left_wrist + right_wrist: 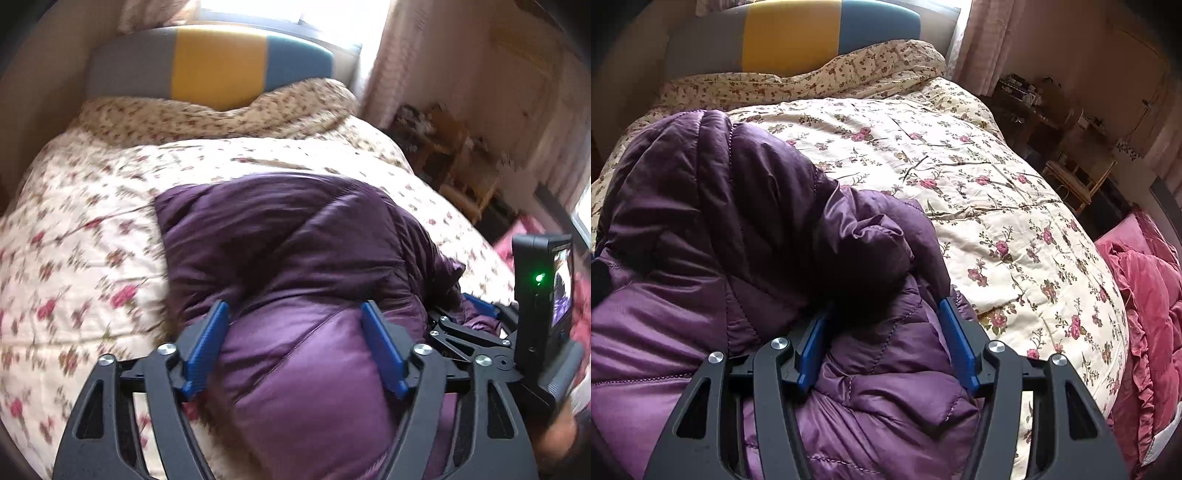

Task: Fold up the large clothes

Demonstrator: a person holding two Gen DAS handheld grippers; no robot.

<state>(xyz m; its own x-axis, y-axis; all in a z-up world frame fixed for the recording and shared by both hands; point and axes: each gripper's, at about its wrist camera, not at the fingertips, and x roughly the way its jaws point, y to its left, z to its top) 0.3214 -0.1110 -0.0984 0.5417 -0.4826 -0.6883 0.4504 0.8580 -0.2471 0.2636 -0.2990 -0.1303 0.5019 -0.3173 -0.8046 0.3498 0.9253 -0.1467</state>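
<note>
A purple quilted puffer jacket lies bunched on the floral bed quilt. My left gripper is wide open, its blue fingers set on either side of a puffy fold of the jacket. In the right wrist view the jacket fills the left half. My right gripper is also open, its blue fingers straddling a bunched fold of it. The right gripper's body and camera show at the right edge of the left wrist view.
The floral quilt covers the bed up to a grey, yellow and blue headboard. A pink blanket hangs at the bed's right side. A wooden chair and a cluttered table stand beyond, near curtains.
</note>
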